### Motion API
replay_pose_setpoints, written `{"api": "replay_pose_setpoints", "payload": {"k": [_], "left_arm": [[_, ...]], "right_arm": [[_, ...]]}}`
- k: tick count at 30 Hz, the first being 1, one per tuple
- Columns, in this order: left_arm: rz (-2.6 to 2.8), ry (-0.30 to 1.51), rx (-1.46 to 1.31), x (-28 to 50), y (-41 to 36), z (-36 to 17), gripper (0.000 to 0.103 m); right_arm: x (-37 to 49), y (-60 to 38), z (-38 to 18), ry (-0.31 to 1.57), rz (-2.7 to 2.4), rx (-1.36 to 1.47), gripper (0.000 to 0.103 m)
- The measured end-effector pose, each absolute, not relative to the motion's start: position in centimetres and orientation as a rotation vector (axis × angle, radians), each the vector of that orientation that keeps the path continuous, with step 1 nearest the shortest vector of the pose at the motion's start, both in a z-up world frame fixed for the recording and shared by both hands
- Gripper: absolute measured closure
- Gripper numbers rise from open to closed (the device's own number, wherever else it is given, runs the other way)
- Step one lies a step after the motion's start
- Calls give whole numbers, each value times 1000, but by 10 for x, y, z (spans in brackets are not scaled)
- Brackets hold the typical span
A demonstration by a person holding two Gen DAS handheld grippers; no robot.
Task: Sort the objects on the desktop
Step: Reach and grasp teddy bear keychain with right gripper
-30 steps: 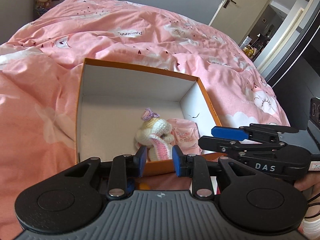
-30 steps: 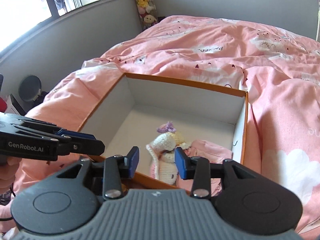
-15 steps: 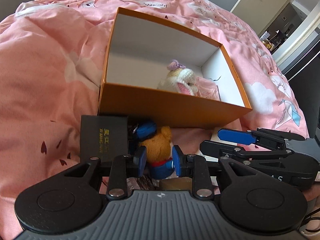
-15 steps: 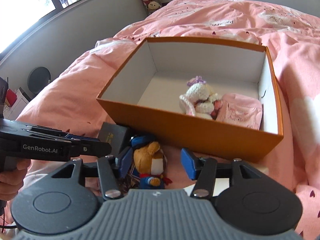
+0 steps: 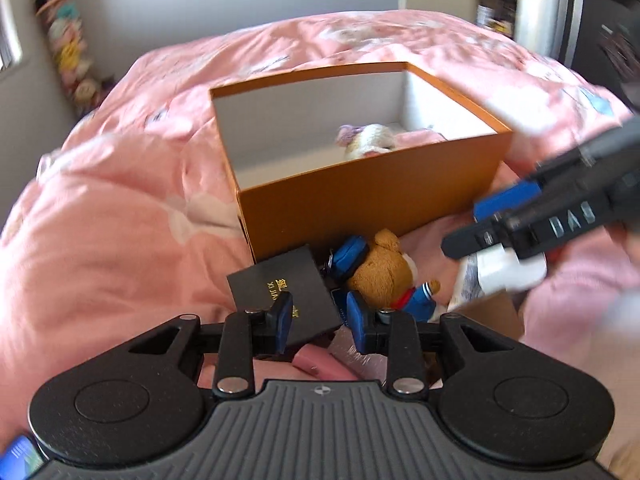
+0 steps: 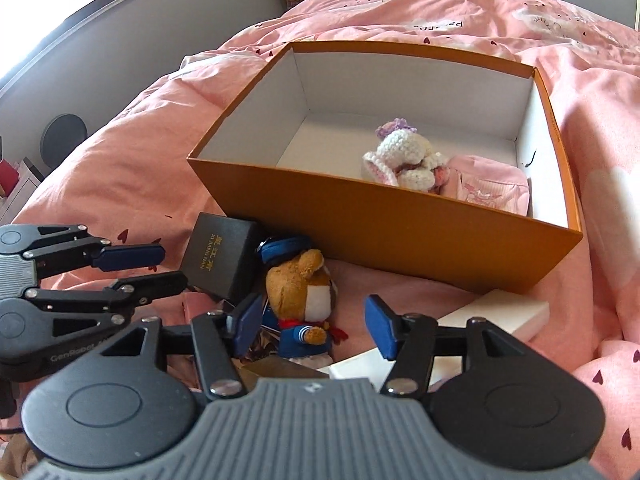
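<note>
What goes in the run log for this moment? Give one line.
left tool: opening, empty | right tool: opening, around bear toy | orange box: crochet bunny inside

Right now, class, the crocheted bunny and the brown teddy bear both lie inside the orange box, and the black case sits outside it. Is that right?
Not quite. Only the crocheted bunny lies inside the orange box. The brown teddy bear lies outside on the bed, against the box's front wall beside the black case. The right wrist view shows this.
</note>
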State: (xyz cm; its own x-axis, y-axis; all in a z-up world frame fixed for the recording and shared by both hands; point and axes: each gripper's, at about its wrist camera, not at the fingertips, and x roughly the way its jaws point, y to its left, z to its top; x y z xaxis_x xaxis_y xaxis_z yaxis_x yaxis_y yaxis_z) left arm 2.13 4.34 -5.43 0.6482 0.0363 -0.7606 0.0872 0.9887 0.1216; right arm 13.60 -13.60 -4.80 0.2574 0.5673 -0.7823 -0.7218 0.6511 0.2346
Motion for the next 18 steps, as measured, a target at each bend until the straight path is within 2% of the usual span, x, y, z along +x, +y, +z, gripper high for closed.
{"api": "replay_pose_setpoints", "payload": {"k": [3,12,18], "left_arm": [[-41,872,287,9,50,-52,59],[-88,964,326,-22,92,-56,58],[-58,899,356,-26,99,-43,58]], "right_arm": [[135,-136,-47,967,867,-188,43],[128,-131,-43,937,842,-226,42],[129,-130,-43,940,828,-229,42]]}}
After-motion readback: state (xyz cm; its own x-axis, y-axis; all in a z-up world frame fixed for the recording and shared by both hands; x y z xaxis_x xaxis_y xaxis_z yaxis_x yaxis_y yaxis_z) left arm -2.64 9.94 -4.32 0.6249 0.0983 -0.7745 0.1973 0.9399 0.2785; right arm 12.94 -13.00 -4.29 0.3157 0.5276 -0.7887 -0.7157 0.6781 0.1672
